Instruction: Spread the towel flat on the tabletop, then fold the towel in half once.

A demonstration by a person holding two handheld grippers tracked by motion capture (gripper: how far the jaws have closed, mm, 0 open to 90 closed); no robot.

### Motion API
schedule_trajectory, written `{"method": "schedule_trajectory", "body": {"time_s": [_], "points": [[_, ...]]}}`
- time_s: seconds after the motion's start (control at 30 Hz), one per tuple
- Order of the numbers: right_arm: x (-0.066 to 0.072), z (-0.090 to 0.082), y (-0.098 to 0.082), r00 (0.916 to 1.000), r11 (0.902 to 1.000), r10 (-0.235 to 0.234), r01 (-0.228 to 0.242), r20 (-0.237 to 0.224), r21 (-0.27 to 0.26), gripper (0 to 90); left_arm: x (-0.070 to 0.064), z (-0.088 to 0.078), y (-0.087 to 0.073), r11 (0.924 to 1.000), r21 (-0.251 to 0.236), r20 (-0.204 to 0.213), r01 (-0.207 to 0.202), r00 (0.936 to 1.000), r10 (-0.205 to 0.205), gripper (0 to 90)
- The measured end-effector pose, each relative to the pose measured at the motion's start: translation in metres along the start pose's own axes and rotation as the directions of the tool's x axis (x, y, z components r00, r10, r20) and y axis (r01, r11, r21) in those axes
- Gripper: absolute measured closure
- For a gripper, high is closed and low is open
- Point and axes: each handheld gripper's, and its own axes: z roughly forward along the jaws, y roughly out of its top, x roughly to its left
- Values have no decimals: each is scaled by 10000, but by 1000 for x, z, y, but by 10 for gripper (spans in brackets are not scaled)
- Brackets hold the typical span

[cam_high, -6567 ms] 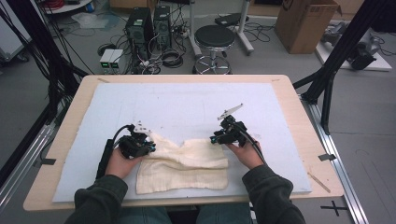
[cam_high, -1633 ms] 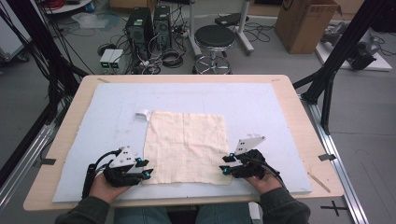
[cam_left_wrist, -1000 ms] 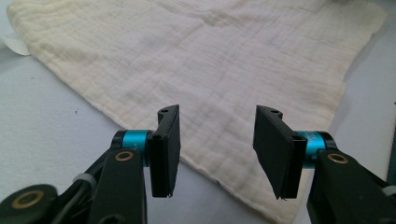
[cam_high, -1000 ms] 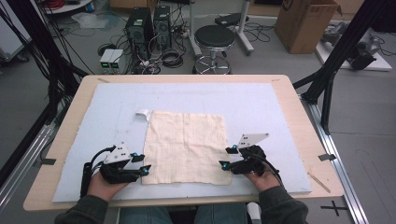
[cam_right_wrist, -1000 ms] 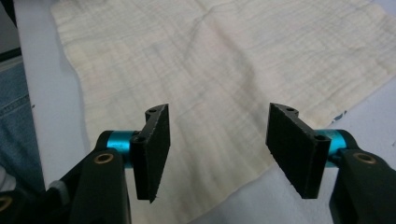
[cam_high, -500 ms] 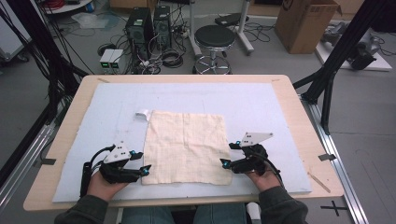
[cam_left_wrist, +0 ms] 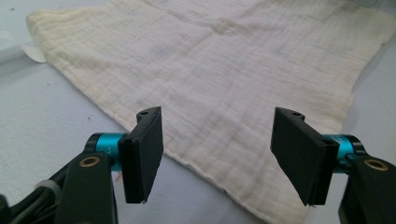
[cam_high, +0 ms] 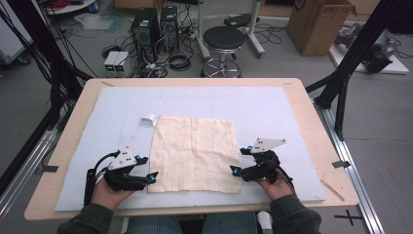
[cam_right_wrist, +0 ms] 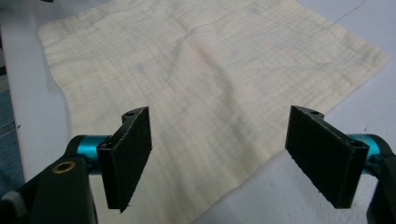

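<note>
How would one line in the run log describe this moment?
cloth: spread flat on white mat | left tool: jaws just opening, at near-left corner, nothing gripped | right tool: jaws just opening, at near-right corner, nothing gripped

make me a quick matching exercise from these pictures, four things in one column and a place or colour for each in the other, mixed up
Things:
1. cloth
2. left tongs
3. right tongs
4. stool

Places or colours:
A. black, on the floor beyond the table
B. cream, spread flat on the pale blue mat
C. at the cloth's near left corner, open
D. at the cloth's near right corner, open

Right pairs: 1-B, 2-C, 3-D, 4-A
</note>
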Motion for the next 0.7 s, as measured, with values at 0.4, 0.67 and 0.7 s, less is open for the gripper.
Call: {"method": "schedule_trajectory", "body": {"time_s": [0.4,0.67,0.7], "points": [[2,1,0,10000,9999,-63,63,-17,91,221,0,0,1,10000,-46,15,-26,10000,26,332],[3,2,0,9999,9999,-107,107,-40,88,220,0,0,1,10000,5,17,-63,10000,63,328],[2,2,0,9999,9999,-116,116,-46,107,220,0,0,1,10000,-16,-13,-14,10000,14,328]]}}
